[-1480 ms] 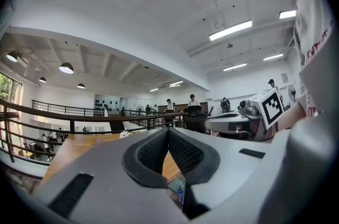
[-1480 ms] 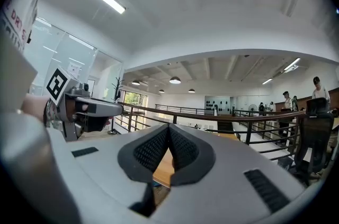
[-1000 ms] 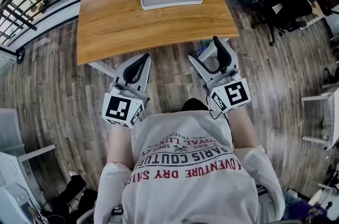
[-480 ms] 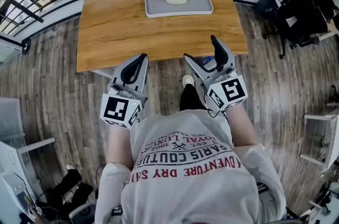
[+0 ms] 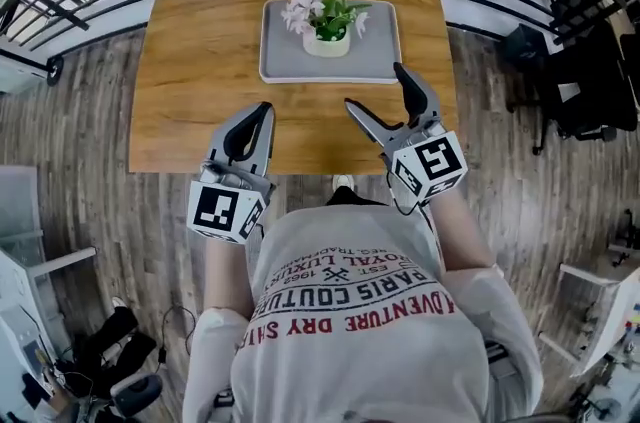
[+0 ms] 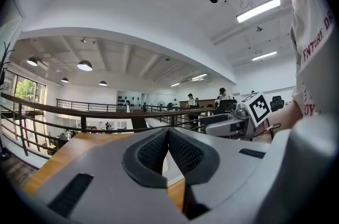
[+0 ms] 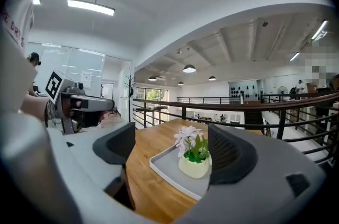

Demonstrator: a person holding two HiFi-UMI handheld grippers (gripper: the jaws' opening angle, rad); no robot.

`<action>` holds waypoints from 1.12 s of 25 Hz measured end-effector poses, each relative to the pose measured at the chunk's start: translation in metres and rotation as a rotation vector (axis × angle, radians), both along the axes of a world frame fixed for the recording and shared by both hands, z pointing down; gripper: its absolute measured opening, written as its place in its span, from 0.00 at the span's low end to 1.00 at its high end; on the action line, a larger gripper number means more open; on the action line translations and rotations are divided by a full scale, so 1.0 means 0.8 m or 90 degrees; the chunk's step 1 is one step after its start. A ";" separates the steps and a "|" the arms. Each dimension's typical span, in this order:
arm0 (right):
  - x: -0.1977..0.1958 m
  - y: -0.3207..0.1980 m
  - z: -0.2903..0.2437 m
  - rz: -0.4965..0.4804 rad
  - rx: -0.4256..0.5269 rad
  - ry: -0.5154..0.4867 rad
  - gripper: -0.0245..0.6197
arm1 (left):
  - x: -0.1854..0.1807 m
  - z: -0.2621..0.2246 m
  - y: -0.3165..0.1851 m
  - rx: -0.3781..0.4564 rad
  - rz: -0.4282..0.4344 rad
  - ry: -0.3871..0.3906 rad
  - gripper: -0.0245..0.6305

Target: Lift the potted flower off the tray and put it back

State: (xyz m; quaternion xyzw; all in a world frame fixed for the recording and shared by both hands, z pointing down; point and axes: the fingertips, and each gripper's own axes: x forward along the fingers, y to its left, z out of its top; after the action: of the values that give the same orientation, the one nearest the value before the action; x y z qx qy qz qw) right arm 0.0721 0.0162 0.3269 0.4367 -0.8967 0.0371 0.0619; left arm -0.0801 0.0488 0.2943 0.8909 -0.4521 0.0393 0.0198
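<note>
Closer to table (image 5: 200,61): left gripper (image 5: 264,108) pressed together; right gripper (image 5: 375,86) spread, sighting potted flower (image 7: 195,158).

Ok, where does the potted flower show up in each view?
Head view: potted flower at top centre, standing on the grey tray.
Left gripper view: not in it.
Right gripper view: potted flower at lower centre, seen between the open jaws, on the tray.
Shared landmark: the wooden table, visible in all three.
</note>
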 end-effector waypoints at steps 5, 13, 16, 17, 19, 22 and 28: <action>0.023 -0.073 0.041 -0.069 -0.042 0.042 0.70 | 0.039 0.018 -0.068 -0.004 -0.008 -0.018 0.06; 0.035 -0.152 0.115 -0.142 -0.085 0.081 0.73 | 0.078 0.056 -0.138 -0.037 0.002 -0.033 0.06; 0.031 -0.175 0.153 -0.167 -0.115 0.105 0.75 | 0.084 0.075 -0.161 -0.050 0.009 -0.033 0.06; 0.029 -0.182 0.166 -0.174 -0.127 0.109 0.75 | 0.086 0.082 -0.168 -0.061 0.012 -0.030 0.06; 0.025 -0.197 0.190 -0.189 -0.151 0.114 0.75 | 0.089 0.097 -0.179 -0.086 0.016 -0.022 0.06; 0.016 -0.211 0.223 -0.226 -0.170 0.131 0.77 | 0.088 0.122 -0.194 -0.113 0.014 -0.009 0.06; -0.014 -0.232 0.263 -0.301 -0.173 0.137 0.80 | 0.082 0.172 -0.213 -0.145 0.006 -0.009 0.06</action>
State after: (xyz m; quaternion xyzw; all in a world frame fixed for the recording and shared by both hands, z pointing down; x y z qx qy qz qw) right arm 0.0606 -0.1695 0.5372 0.2048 -0.9487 0.0947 0.2215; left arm -0.0148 -0.1217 0.4322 0.8848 -0.4403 0.0967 0.1179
